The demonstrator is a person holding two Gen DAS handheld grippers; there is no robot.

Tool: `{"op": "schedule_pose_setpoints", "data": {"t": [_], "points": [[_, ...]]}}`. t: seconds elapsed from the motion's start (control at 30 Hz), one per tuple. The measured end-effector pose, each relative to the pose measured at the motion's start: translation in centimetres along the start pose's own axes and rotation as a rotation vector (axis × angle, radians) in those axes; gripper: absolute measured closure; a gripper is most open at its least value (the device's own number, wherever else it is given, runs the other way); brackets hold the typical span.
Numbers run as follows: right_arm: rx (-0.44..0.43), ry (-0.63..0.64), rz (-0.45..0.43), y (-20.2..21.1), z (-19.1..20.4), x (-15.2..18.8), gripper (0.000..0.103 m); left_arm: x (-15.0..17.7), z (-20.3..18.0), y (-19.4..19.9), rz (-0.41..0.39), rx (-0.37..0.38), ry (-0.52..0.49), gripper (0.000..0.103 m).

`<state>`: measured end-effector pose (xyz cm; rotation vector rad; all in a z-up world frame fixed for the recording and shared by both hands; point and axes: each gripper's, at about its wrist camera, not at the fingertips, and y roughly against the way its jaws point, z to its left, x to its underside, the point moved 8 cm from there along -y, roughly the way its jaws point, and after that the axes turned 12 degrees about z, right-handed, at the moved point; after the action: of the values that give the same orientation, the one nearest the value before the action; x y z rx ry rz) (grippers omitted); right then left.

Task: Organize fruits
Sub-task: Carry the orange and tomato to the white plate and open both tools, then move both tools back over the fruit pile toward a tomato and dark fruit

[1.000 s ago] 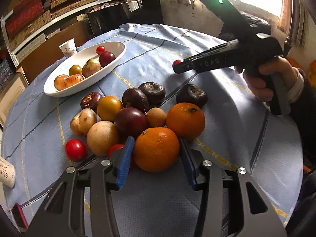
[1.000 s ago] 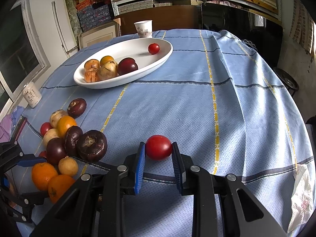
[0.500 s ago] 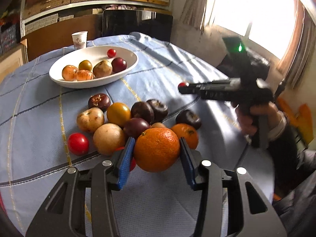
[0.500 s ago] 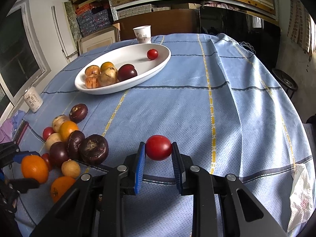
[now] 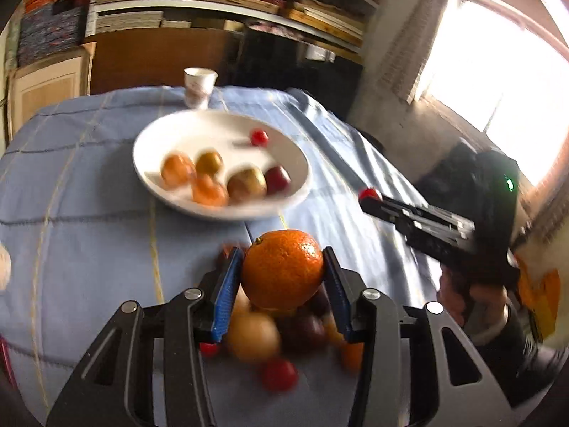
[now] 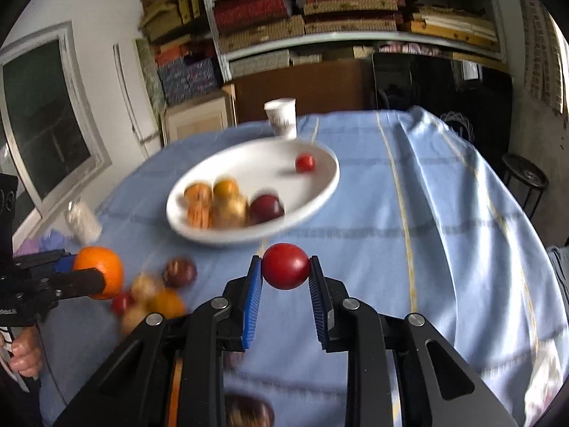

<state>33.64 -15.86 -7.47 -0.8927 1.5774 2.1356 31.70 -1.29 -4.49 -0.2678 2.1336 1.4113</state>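
Observation:
My left gripper [image 5: 282, 274] is shut on an orange [image 5: 283, 271] and holds it in the air above the loose fruit pile [image 5: 270, 334]; it also shows in the right wrist view [image 6: 101, 272]. My right gripper [image 6: 285, 275] is shut on a red tomato [image 6: 285, 266], also raised, and shows in the left wrist view [image 5: 370, 195]. The white oval bowl [image 5: 167, 195] ahead holds several fruits; it appears in the right wrist view too [image 6: 256, 238]. Both views are motion-blurred.
A paper cup [image 6: 281, 117] stands behind the bowl on the blue tablecloth [image 6: 444, 249]. A small white bottle [image 6: 82, 221] lies at the table's left edge. Shelves and a cabinet [image 6: 302, 85] stand behind the table. A window [image 5: 498, 82] is at the right.
Both grippers have lifted with their fruit and moved toward the bowl, which now sits closer and more central. The fruit pile has dropped below the left gripper.

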Motion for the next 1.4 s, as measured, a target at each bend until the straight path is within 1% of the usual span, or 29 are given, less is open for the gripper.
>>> {"op": "schedule_pose_setpoints", "data": {"t": [0.03,0.17,0.23,0.4,0.57,0.6,0.63,0.67,0.7,0.73,0.77,0.83,0.9,0.93,1.03,1.13,1.23,1.3,1.37,1.4], "points": [[-0.019,-0.003,-0.002,-0.7,0.1,-1.3,0.076,-1.5,0.8,-0.3,-0.007,-0.022,0.022,0.058],[-0.086,-0.046,0.030,-3.7,0.2,-4.5,0.076,-5.5,3.4,-1.9,-0.021,-0.094,0.079,0.058],[-0.081,-0.067,0.054,-5.6,0.0,-5.7,0.076,-7.2,4.7,-3.3,-0.009,-0.114,0.103,0.058],[-0.083,-0.068,0.086,-8.9,0.1,-7.3,0.076,-9.6,6.8,-6.1,0.011,-0.135,0.146,0.058],[-0.088,-0.063,0.093,-9.9,0.3,-7.9,0.074,-10.6,7.4,-8.4,0.035,-0.158,0.156,0.058],[-0.090,-0.063,0.093,-9.9,0.3,-8.0,0.072,-10.5,7.5,-8.6,0.043,-0.167,0.162,0.058],[-0.090,-0.067,0.091,-9.7,0.2,-8.0,0.070,-10.4,7.5,-8.6,0.044,-0.179,0.166,0.053],[-0.095,-0.072,0.087,-9.3,0.2,-8.1,0.066,-10.3,7.5,-8.4,0.034,-0.190,0.165,0.036],[-0.103,-0.074,0.079,-8.8,0.3,-8.1,0.061,-10.3,7.5,-7.8,0.012,-0.219,0.165,0.027],[-0.108,-0.074,0.070,-8.3,0.3,-8.2,0.059,-10.3,7.5,-7.1,-0.012,-0.257,0.167,0.011],[-0.107,-0.068,0.057,-7.7,0.5,-8.3,0.057,-10.4,7.3,-5.8,-0.057,-0.305,0.166,0.009],[-0.103,-0.055,0.037,-6.6,0.8,-8.2,0.051,-10.1,6.9,-4.3,-0.085,-0.330,0.156,0.007],[-0.094,-0.052,0.027,-5.8,0.9,-7.8,0.042,-9.4,6.5,-2.8,-0.098,-0.363,0.149,0.005],[-0.091,-0.050,0.028,-5.5,1.0,-7.3,0.041,-9.0,6.4,-2.3,-0.105,-0.376,0.149,0.005],[-0.087,-0.049,0.043,-5.0,1.0,-5.6,0.040,-7.0,6.3,-1.0,-0.116,-0.401,0.164,0.005],[-0.073,-0.041,0.061,-4.7,0.9,-4.0,0.039,-5.1,6.9,-0.8,-0.105,-0.417,0.179,0.005],[-0.057,-0.029,0.074,-4.3,0.8,-2.4,0.039,-2.8,7.9,-0.8,-0.089,-0.450,0.182,0.005],[-0.049,-0.022,0.080,-4.0,0.7,-1.4,0.039,-1.2,8.7,-0.6,-0.079,-0.508,0.169,0.005],[-0.054,-0.020,0.098,-3.7,0.7,-0.4,0.039,0.0,9.7,-0.2,-0.065,-0.588,0.173,0.005],[-0.055,-0.019,0.108,-3.7,0.7,-0.1,0.039,0.4,10.2,0.1,-0.064,-0.599,0.187,0.005]]}}
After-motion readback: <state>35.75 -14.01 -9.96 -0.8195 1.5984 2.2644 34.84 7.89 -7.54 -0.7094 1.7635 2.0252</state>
